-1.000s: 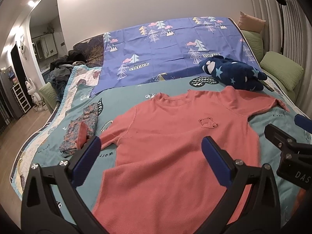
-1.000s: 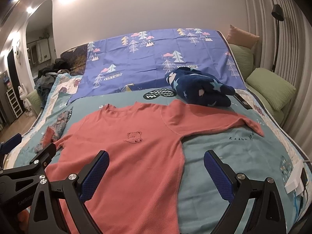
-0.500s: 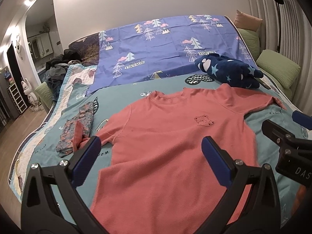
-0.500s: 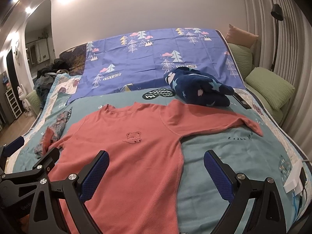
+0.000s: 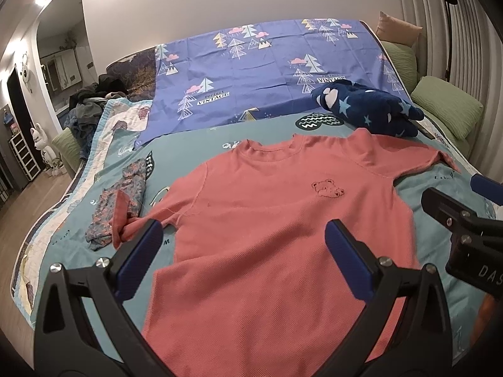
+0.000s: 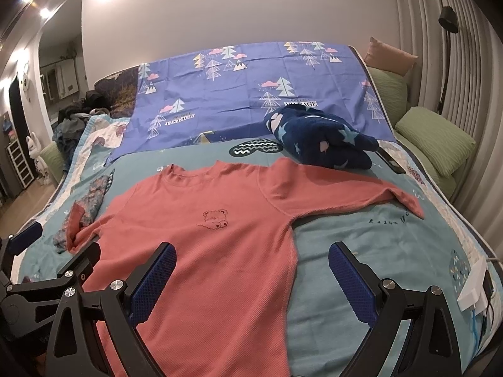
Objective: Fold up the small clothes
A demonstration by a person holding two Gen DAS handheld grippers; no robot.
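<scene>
A coral long-sleeved shirt [image 5: 267,220] [image 6: 213,238] with a small bear print lies flat, front up, on the teal bedspread [image 5: 195,147]. Its right sleeve [image 6: 345,191] stretches out toward the bed's right side. The left sleeve [image 5: 125,220] is bunched up beside a floral garment [image 5: 122,198]. My left gripper [image 5: 243,254] hovers open above the shirt's lower body, holding nothing. Over the shirt's right hem edge my right gripper [image 6: 251,278] is open too, and it also shows in the left wrist view [image 5: 465,216] at the right.
A dark blue star-patterned fleece bundle [image 6: 317,141] lies behind the shirt on a purple tree-print sheet [image 6: 251,94]. Green pillows [image 6: 437,141] line the right side. A heap of dark clothes [image 5: 85,103] sits at the far left. A white power strip [image 6: 471,286] rests at the bed's right edge.
Both grippers have pulled back and risen a little, so the shirt sits slightly further away in each view. Nothing was grasped and the shirt has not moved.
</scene>
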